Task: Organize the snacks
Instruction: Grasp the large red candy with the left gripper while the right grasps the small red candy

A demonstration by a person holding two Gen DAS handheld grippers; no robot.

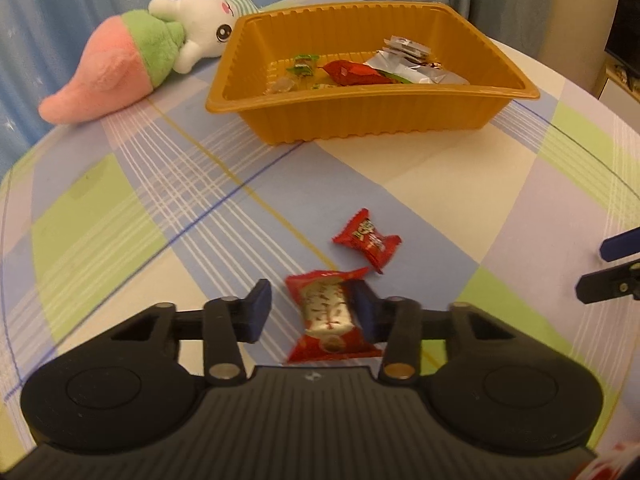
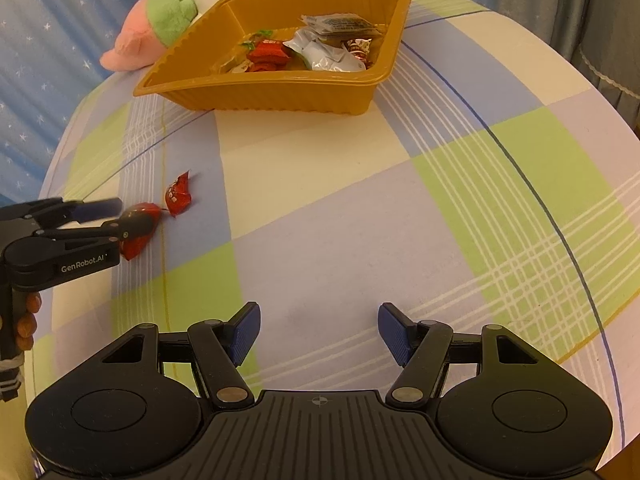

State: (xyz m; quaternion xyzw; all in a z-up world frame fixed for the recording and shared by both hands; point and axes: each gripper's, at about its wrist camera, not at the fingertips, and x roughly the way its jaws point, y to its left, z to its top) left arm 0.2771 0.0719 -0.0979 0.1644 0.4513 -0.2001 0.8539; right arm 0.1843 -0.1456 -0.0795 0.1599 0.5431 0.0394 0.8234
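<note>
Tray (image 1: 360, 120) of mixed wrapped snacks (image 1: 384, 68), plush rabbit (image 1: 200, 28) beside it

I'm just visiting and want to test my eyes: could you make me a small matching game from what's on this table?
Things:
1. red-and-white snack packet
2. small red candy
3. silver pouch
4. plush toy

Places:
A. inside the orange tray
B. lying behind the tray
C. between the left gripper fingers
D. loose on the cloth, just beyond the packet

Pairs: 1-C, 2-D, 3-A, 4-B
</note>
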